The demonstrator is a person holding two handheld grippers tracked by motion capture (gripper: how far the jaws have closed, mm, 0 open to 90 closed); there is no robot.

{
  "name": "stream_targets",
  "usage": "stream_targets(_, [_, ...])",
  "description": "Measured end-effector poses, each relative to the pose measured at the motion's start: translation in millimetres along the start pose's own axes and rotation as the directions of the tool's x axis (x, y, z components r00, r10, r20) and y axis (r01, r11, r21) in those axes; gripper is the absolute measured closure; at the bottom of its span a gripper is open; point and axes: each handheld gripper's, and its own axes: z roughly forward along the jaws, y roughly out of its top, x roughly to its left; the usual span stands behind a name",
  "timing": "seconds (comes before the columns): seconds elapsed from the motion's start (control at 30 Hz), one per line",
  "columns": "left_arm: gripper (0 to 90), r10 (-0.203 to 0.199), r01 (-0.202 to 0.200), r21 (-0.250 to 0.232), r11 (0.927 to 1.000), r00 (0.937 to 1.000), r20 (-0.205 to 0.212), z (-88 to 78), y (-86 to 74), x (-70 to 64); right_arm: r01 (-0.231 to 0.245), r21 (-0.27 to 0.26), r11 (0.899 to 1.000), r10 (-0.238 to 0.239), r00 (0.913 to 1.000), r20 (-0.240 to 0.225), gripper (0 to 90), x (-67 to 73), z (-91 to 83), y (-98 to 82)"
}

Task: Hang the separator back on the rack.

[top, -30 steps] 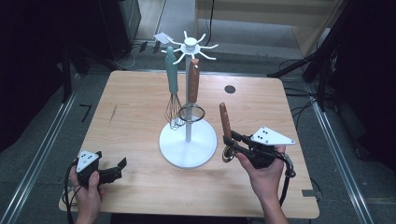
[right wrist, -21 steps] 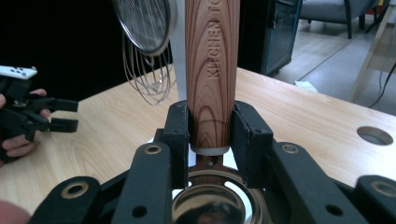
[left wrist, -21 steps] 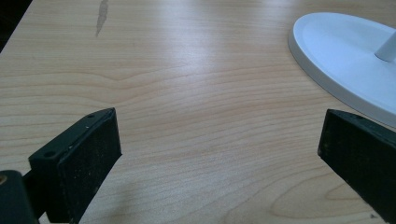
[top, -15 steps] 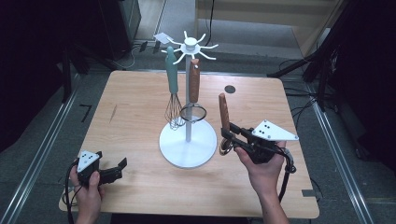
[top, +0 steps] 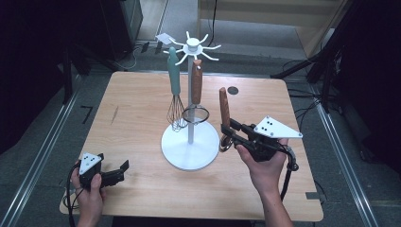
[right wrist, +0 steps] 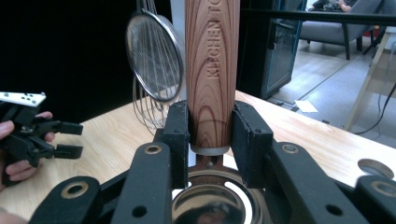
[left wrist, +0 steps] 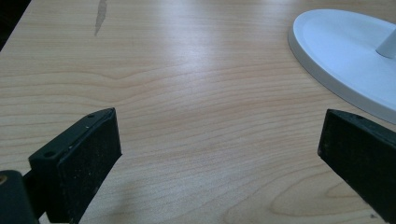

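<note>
My right gripper (top: 228,133) is shut on the lower end of a wooden-handled utensil (top: 223,109), held upright just right of the white hook stand (top: 189,152). The handle (right wrist: 212,70) sits tight between my pads, and its round metal head (right wrist: 210,205) hangs below them. On the stand hang a teal-handled whisk (top: 174,90) and a wooden-handled strainer (top: 196,87); the strainer's mesh (right wrist: 152,58) is just behind the held handle. My left gripper (top: 122,170) rests open on the table at the front left with nothing between its fingers (left wrist: 74,163), and the stand base (left wrist: 345,60) lies ahead of it.
A small dark round disc (top: 232,90) is set in the wooden table (top: 132,104) behind the held utensil. Metal rails and cables run along the floor on both sides. The other hand with its gripper (right wrist: 51,137) shows across the table.
My right gripper has lifted the wooden-handled utensil upward beside the stand. The left gripper has stayed where it was.
</note>
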Motion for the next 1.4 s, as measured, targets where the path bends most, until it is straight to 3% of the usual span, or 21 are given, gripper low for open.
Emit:
stream_targets(0.67, [0.0, 0.017, -0.017, 0.003, 0.9998, 0.9998, -0.004, 1.1, -0.8, -1.4, 0.037, -0.038, 0.999, -0.038, 0.9992, -0.013, 70.3, 7.2, 4.4, 24.4])
stream_targets(1.4, [0.0, 0.023, -0.023, -0.002, 0.9997, 0.9997, 0.002, -0.5, -2.6, -1.6, 0.036, -0.101, 0.994, -0.038, 0.9992, -0.014, 70.4, 9.2, 6.5, 46.7])
